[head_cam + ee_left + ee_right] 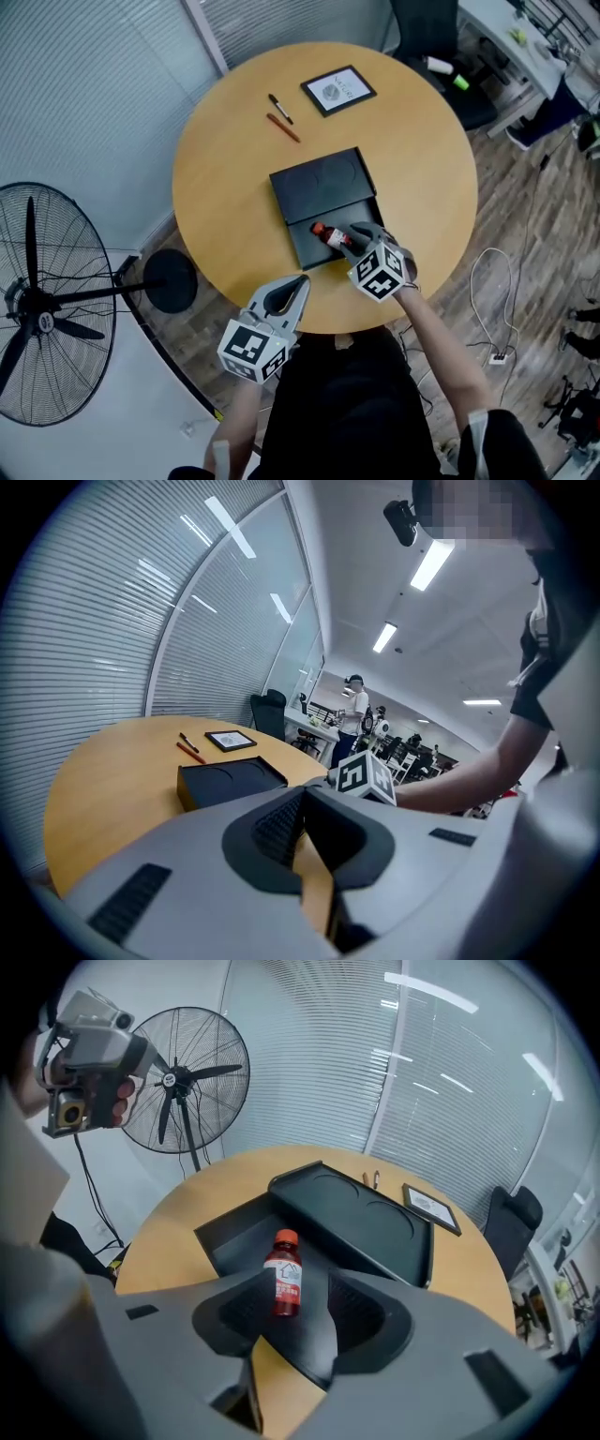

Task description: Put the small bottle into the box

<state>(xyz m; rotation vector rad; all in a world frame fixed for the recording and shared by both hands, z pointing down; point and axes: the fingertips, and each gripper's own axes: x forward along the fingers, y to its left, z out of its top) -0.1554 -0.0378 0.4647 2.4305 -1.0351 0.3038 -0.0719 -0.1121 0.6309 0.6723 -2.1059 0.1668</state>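
Wood table, round, with a black box set on the half nearer the person. The lid lies across the far part of the box and leaves the near part uncovered. The box's near corner comes close to the table rim, with only a narrow strip of wood between them.

The small bottle lies on its side inside the uncovered part of the box, red cap pointing away from the right gripper. That gripper hangs just above it, tilted steeply down. In the right gripper view the bottle shows between the two pads. The jaws stand wide, with a clear gap on the right side, and they do not press it. The box wall runs to the left of the bottle and the lid rises just behind it.

The left gripper sits near the table's near edge, tips over the wood and body out past the rim. Its jaws are together with nothing between them, as the left gripper view shows.

Bare wood is wide to the left of the box and narrower to its right. Beyond the lid lie a black pen, a red pen and a framed card, all well apart from the box. A standing fan is on the floor off to the left.
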